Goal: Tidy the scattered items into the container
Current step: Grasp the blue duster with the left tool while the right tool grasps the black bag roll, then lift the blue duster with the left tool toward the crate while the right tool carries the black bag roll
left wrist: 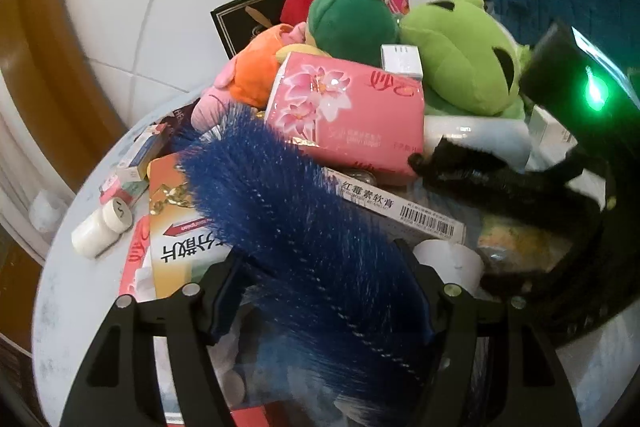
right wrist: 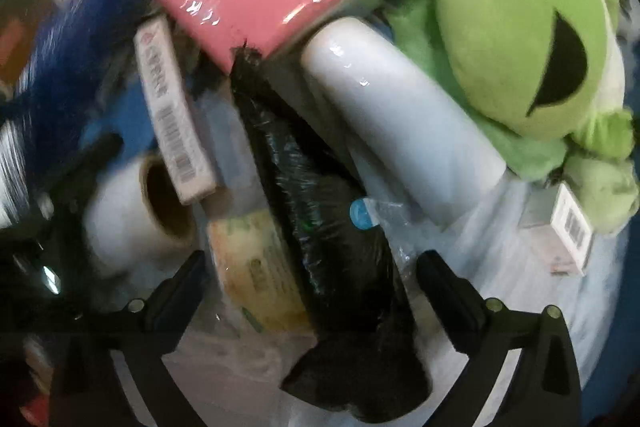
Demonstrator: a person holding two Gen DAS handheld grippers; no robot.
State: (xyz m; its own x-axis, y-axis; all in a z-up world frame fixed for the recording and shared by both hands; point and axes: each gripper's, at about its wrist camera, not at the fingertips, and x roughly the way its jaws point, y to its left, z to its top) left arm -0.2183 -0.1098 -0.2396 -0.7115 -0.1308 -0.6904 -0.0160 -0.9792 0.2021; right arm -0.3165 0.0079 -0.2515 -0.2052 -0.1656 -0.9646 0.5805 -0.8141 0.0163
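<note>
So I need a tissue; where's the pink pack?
In the left wrist view the pink tissue pack lies mid-pile, beside the blue brush, just in front of the green frog toy.

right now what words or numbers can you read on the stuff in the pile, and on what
"红霉素软膏": long white box, above its barcode.
"分散片": orange and white box, printed upside down.
Pink tissue pack: red script and small print, too blurred to read.
Small boxes at the left: print too small.
Barcode digits: unreadable.
</note>
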